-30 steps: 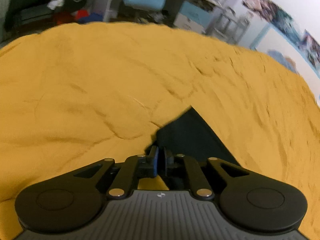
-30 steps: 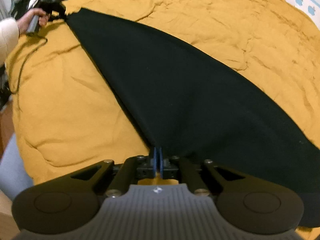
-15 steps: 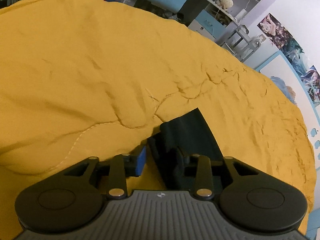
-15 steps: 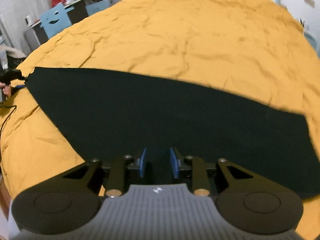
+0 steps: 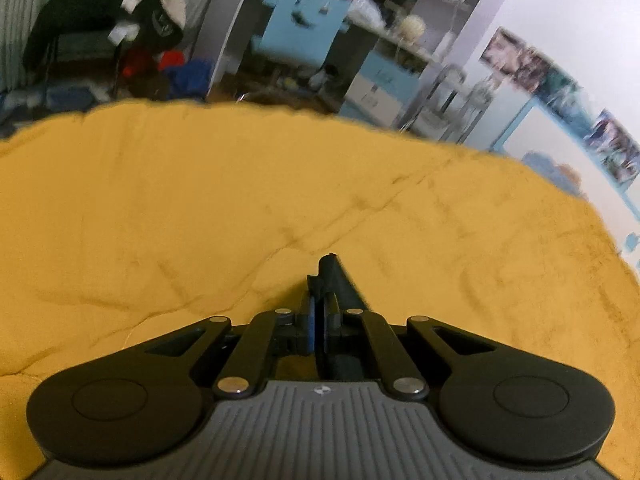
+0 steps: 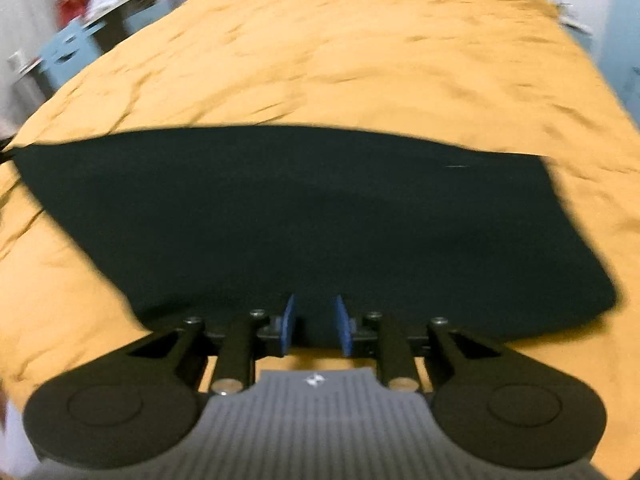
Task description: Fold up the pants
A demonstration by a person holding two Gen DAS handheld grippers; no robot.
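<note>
The dark pants [image 6: 304,216] lie flat across the yellow bedspread [image 6: 360,60] in the right wrist view, folded into a wide band. My right gripper [image 6: 314,328] is open and empty, its blue pads just over the near edge of the cloth. In the left wrist view my left gripper [image 5: 319,320] is shut on a corner of the pants [image 5: 332,276], which sticks up between the blue pads above the yellow bedspread [image 5: 200,208].
Beyond the far edge of the bed stand a blue chair [image 5: 304,28], a desk with shelves [image 5: 400,52] and hanging clothes [image 5: 100,20]. A white wall with posters [image 5: 560,80] is at the right. The picture is blurred by motion.
My left gripper opened half a second ago and has shut again on the pants corner, lifting it. My right gripper let go of the cloth edge and stays open; the pants now lie flat.
</note>
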